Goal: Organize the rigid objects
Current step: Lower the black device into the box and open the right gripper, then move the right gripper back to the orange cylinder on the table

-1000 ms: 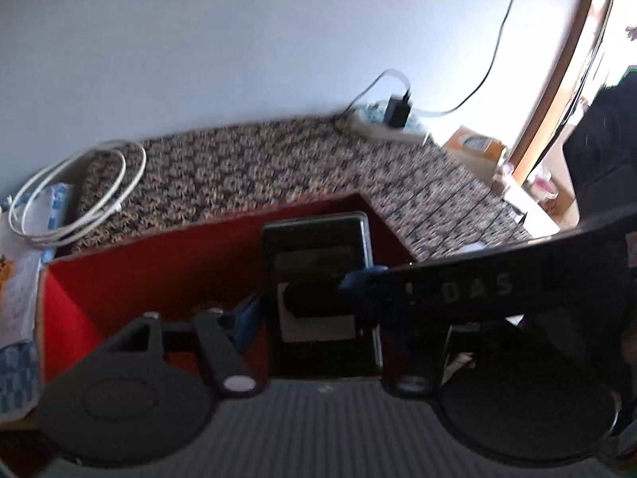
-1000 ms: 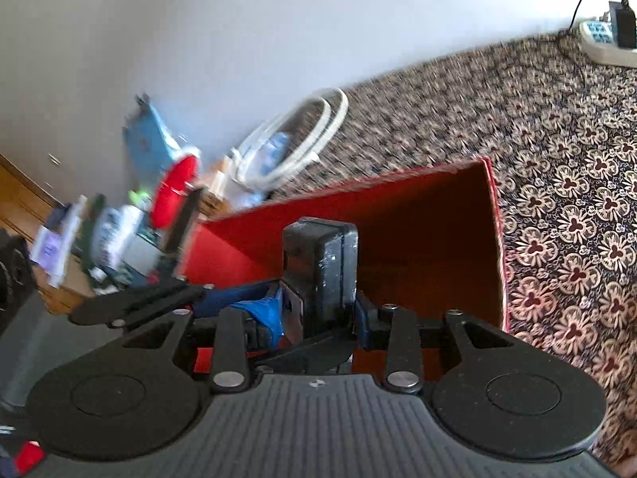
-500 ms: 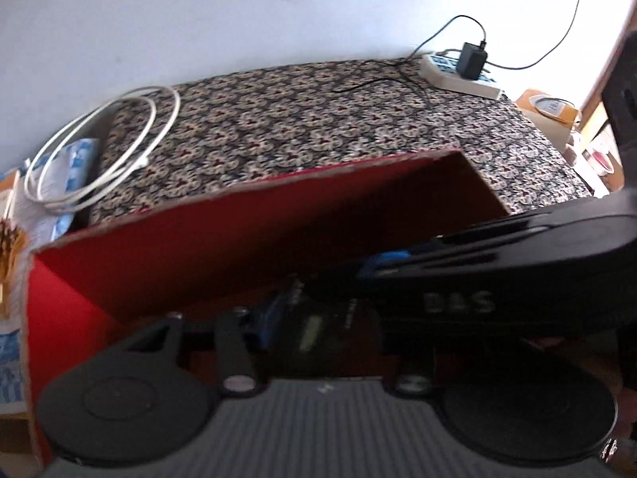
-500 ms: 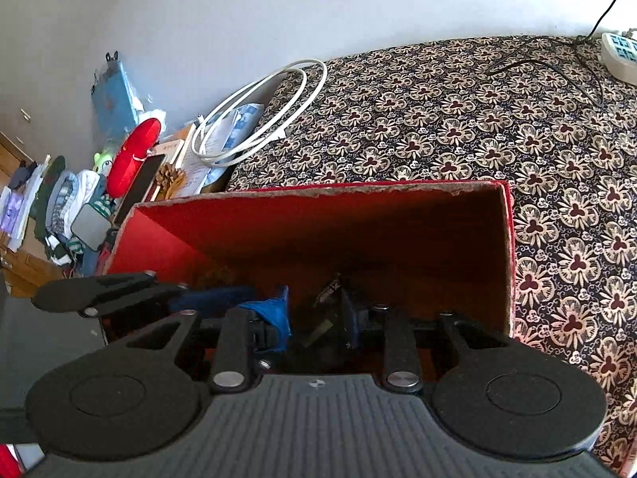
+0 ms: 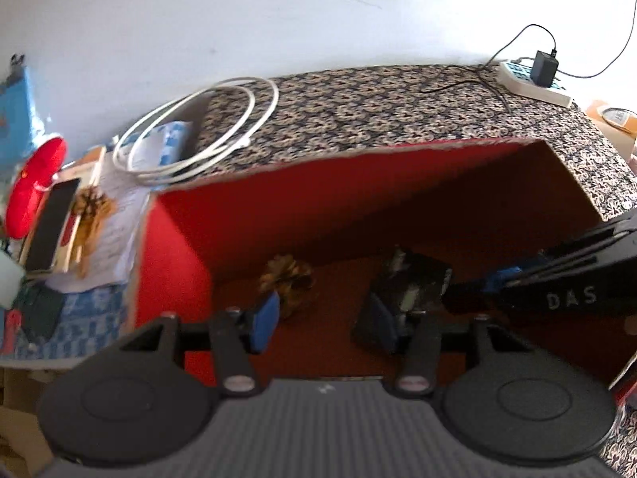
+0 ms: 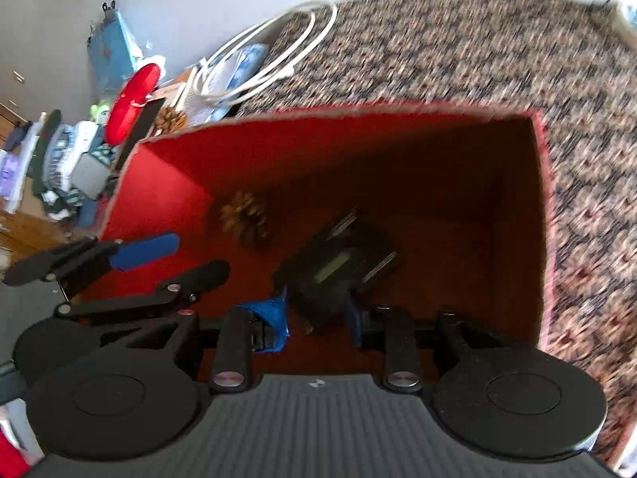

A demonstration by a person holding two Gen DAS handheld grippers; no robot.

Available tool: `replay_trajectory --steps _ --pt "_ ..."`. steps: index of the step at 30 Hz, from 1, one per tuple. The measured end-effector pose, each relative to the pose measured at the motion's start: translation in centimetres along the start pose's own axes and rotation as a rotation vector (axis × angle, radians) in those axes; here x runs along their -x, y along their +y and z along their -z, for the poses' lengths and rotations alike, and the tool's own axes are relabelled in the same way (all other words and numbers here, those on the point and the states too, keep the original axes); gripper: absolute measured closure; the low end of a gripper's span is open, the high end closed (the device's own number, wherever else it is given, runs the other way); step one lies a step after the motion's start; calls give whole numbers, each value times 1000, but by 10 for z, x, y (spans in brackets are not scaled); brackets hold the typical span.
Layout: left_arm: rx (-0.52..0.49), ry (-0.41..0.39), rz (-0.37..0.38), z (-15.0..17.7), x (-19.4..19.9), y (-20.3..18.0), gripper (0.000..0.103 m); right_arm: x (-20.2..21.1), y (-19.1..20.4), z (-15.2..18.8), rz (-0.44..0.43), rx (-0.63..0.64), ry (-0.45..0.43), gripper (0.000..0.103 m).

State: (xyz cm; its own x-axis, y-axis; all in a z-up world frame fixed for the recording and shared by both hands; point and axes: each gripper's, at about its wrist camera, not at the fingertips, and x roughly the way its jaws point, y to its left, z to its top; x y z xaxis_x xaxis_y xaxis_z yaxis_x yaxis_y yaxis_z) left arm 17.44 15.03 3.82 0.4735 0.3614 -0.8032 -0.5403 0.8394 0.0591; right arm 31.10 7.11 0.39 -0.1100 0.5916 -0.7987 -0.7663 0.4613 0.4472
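Right wrist view: the right gripper [image 6: 316, 318] reaches into the red box [image 6: 167, 183], and the black device [image 6: 338, 267] lies on the box floor between its blue pads; whether they press it I cannot tell. A pine cone [image 6: 243, 217] sits beyond and to the left. The left gripper [image 5: 322, 314], jaws just opening and holding nothing, hangs over the same floor, the device just by its right finger. A white cable coil [image 5: 199, 131] and clutter lie outside the box, on the left.

Matt red cardboard box [image 5: 254, 215]; patterned cloth [image 5: 390, 107].
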Motion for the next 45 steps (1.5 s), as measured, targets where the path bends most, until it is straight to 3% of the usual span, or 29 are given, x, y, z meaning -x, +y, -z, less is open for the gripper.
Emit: replay_trajectory --steps 3,6,10,15,18,23,29,36,45 --pt "19 2 7 6 7 8 48 -8 3 2 45 -7 29 89" --pt "13 -22 -15 13 19 11 41 -20 6 1 129 -16 68 86" --pt "9 -39 -50 18 32 13 38 -39 4 -9 87 -83 150 87" --pt "14 -40 -72 22 41 13 38 -56 -1 -22 148 -160 140 84" --pt "20 -46 -88 24 48 13 37 -53 -1 -27 144 -168 72 84" --pt "29 -63 -109 28 57 11 37 -28 11 -18 63 -115 -66 84" --pt "30 -94 -139 33 70 11 33 17 51 15 171 39 -252 84" --pt "11 -152 -168 38 96 5 31 75 60 58 123 7 -433 84" --pt "-15 -180 -172 54 125 -6 29 105 80 107 107 -22 -552 84"
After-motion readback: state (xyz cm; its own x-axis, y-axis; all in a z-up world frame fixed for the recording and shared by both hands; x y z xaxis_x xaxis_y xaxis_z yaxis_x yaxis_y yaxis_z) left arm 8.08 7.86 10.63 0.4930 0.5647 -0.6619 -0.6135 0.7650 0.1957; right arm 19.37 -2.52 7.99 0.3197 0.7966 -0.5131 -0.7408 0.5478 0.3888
